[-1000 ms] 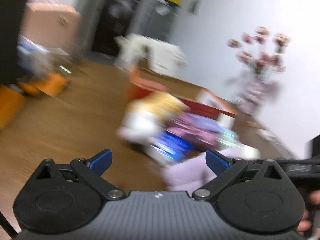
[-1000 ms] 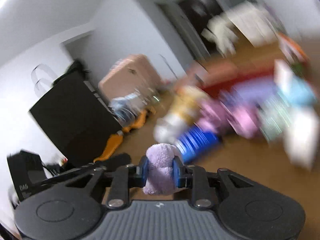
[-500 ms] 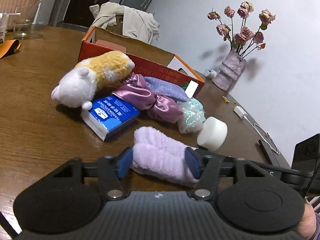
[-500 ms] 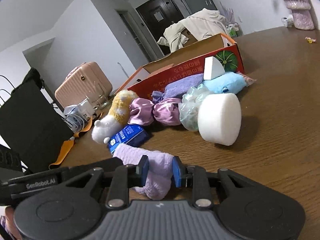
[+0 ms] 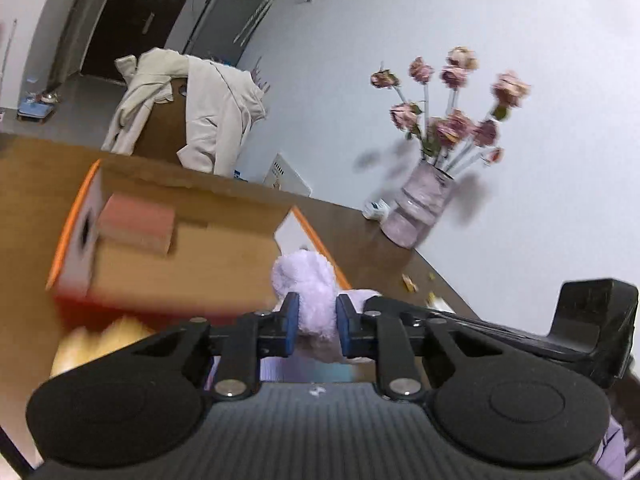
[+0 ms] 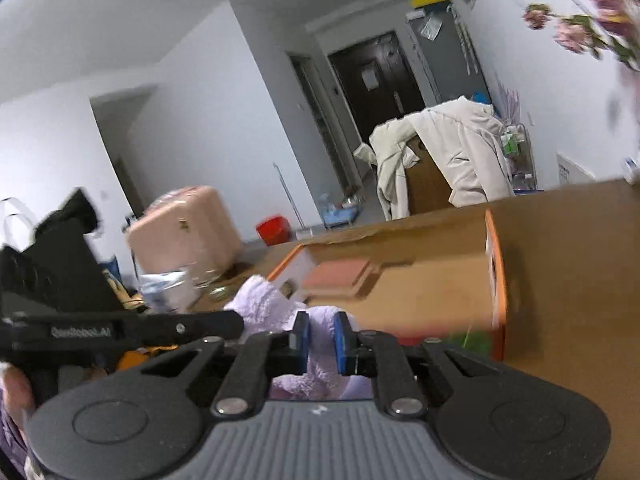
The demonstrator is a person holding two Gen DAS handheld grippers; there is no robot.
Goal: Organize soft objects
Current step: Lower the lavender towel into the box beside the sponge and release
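Both grippers hold one lilac plush cloth [image 5: 310,292] above a brown wooden table [image 5: 24,184], just in front of an open cardboard box [image 5: 192,248].

Left wrist view: the left gripper [image 5: 313,330] has just been closing, and its blue pads now pinch one end of the cloth, which bulges up between them. The right gripper's black body reaches in from the right edge to the same cloth. Inside the box lies a pink block [image 5: 138,226]. A blurred yellow plush toy [image 5: 102,340] shows below the box's near wall. Beyond the box stand a chair draped with a cream jacket [image 5: 200,108] and, at the table's far side, a vase of dried roses [image 5: 424,208].

Right wrist view: the right gripper [image 6: 321,340] has also just been closing; its pads clamp the cloth's other end narrowly, and the fabric runs left toward the left gripper's arm. The box sits directly ahead. A pink suitcase [image 6: 184,228] stands on the floor at the left.
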